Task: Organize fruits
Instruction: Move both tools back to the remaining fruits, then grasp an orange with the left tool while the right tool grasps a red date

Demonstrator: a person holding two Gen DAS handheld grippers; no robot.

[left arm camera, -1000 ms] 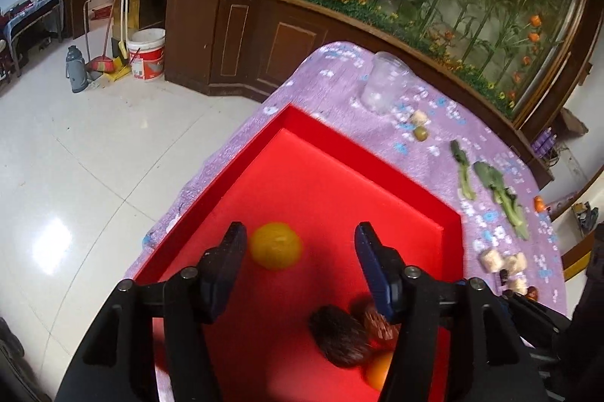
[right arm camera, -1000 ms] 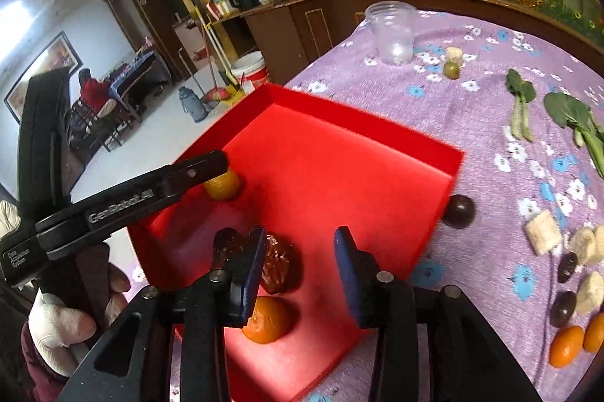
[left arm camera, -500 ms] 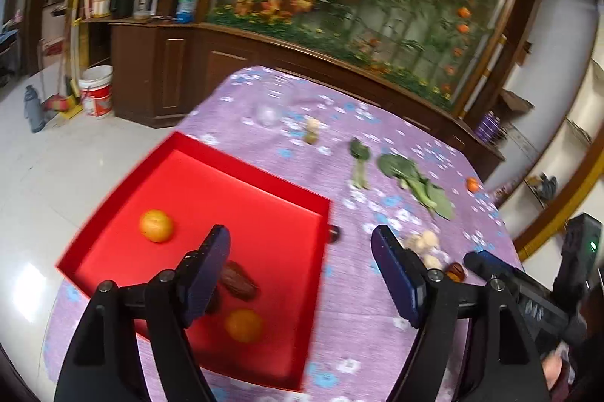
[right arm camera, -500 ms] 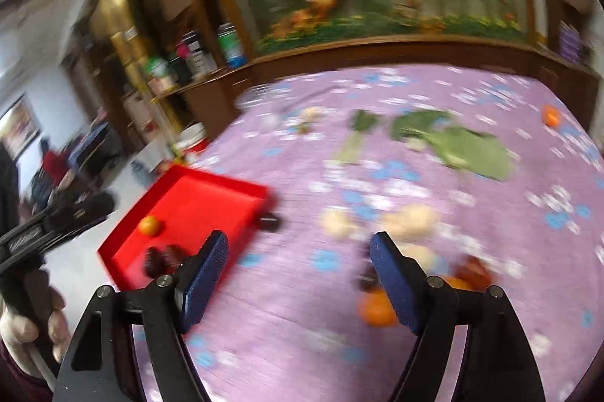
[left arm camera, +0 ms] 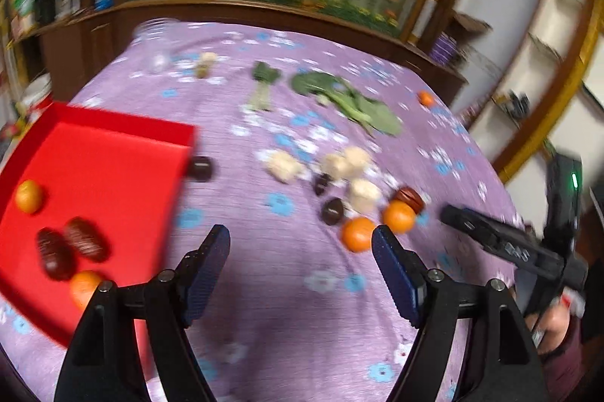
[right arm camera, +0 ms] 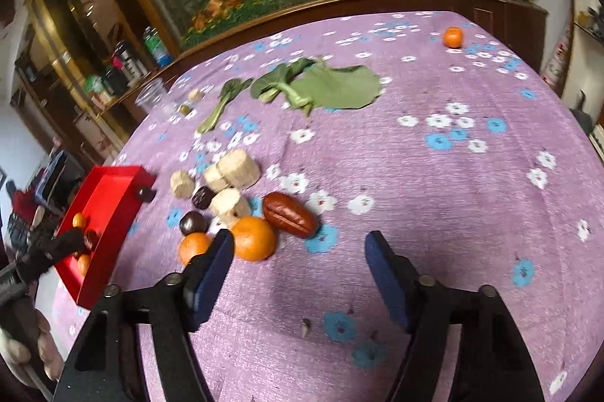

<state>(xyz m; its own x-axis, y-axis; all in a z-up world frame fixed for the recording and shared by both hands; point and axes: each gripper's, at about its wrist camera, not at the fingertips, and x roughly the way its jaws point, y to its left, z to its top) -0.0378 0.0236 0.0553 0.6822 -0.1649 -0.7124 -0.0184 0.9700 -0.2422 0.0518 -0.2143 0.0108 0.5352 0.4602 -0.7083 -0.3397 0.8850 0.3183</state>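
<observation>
A red tray [left arm camera: 113, 145] on the left of the purple floral tablecloth holds two small oranges [left arm camera: 28, 196] and two dark dates [left arm camera: 85, 239]. It also shows in the right wrist view [right arm camera: 113, 205]. A cluster of fruit lies mid-table: two oranges [right arm camera: 252, 237], a red-brown date [right arm camera: 290, 219], dark round fruits [right arm camera: 192, 222] and pale banana chunks [right arm camera: 238, 168]. A dark fruit [left arm camera: 200, 168] lies beside the tray's corner. My left gripper [left arm camera: 300, 264] is open and empty above the cloth. My right gripper [right arm camera: 294, 270] is open and empty just behind the oranges.
Green leafy vegetables [right arm camera: 324, 85] and a small bok choy [right arm camera: 222, 100] lie farther back. A lone orange [right arm camera: 452, 37] sits at the far right. A clear plastic cup [right arm camera: 151, 94] stands at the far left. A wooden cabinet and planter wall lie beyond the table.
Both grippers have swung right, away from the red tray and toward the fruit cluster mid-table. The right gripper has come down closer to the oranges.
</observation>
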